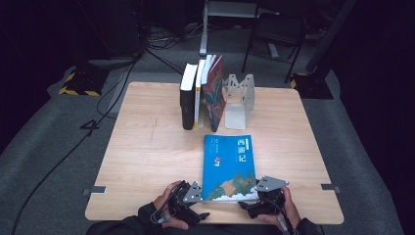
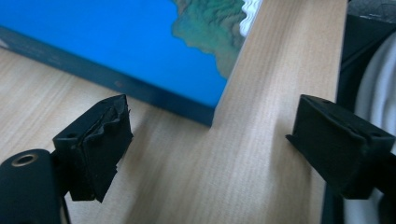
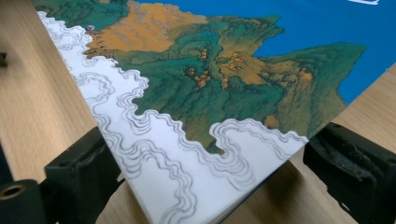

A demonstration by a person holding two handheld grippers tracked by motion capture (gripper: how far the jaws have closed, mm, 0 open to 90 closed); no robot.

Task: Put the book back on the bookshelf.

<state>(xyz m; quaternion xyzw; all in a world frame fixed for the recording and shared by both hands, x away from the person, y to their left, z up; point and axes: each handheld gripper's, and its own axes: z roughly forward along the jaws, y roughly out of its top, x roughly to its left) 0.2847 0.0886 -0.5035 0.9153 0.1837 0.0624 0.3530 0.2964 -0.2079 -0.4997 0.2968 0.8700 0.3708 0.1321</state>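
Blue book (image 1: pixel 229 165) lies flat, so the spread right tool (image 3: pixel 205 186) should pinch its near corner firmly while the spread left tool (image 2: pixel 210 149) steadies its side.

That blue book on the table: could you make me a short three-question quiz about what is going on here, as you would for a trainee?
1. True or false: the blue book lies flat on the table.
2. Which gripper has the book's near corner between its jaws? A) left gripper B) right gripper
3. What stands just right of the upright books at the table's far edge?

Key:
1. True.
2. B; the left gripper's open jaws hold nothing, with the book's corner just beyond them.
3. A metal bookend.
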